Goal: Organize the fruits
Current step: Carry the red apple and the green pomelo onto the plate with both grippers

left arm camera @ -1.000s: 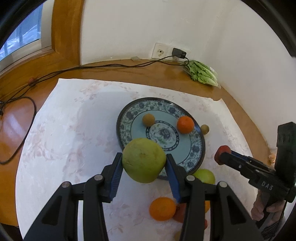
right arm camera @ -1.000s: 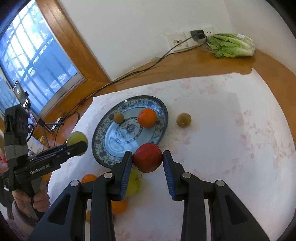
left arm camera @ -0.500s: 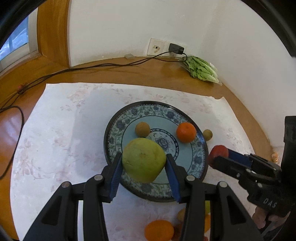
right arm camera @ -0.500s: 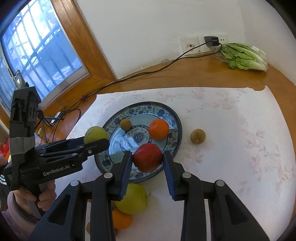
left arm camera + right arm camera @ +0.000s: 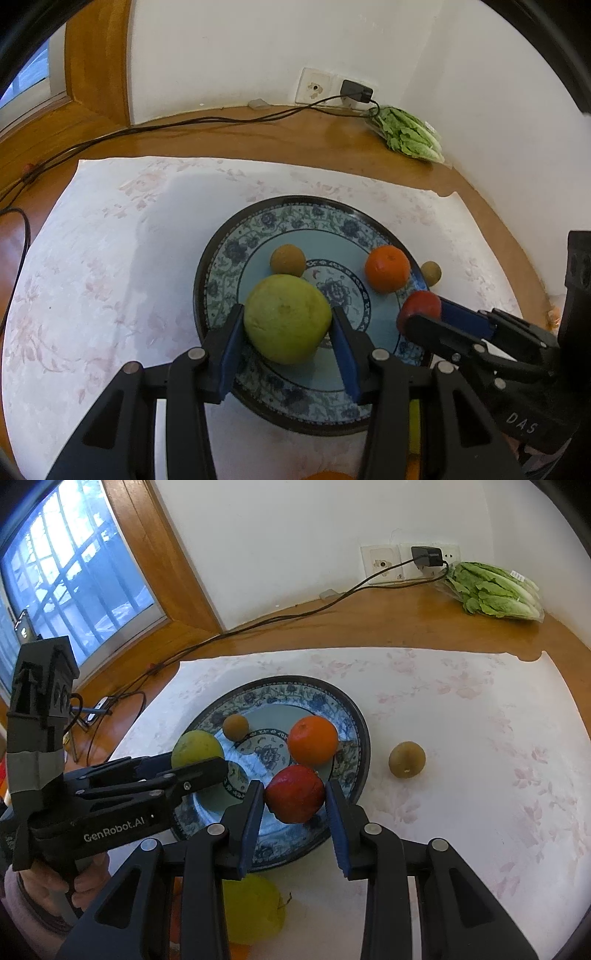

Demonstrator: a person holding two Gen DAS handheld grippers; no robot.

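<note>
My left gripper (image 5: 287, 326) is shut on a large yellow-green fruit (image 5: 287, 318), held just above the near left part of the blue patterned plate (image 5: 229, 254). Over the plate's near right part, my right gripper (image 5: 294, 794) is shut on a red apple (image 5: 294, 793). An orange (image 5: 312, 740) and a small brown fruit (image 5: 235, 727) lie on the plate. Another small brown fruit (image 5: 406, 759) rests on the cloth right of the plate. In the right wrist view the left gripper (image 5: 199, 762) shows from the side with its fruit (image 5: 195, 746).
A yellow-green apple (image 5: 255, 912) and an orange fruit (image 5: 238, 950) lie on the white floral cloth (image 5: 461, 738) near me. Bagged lettuce (image 5: 491, 589) lies at the back right by a wall socket with a plugged charger (image 5: 426, 555). A black cable (image 5: 166, 127) crosses the wooden tabletop.
Both grippers have moved forward and slightly down with their fruits, from the near edge of the plate to over it. The loose fruits near me have slid toward the bottom of the views.
</note>
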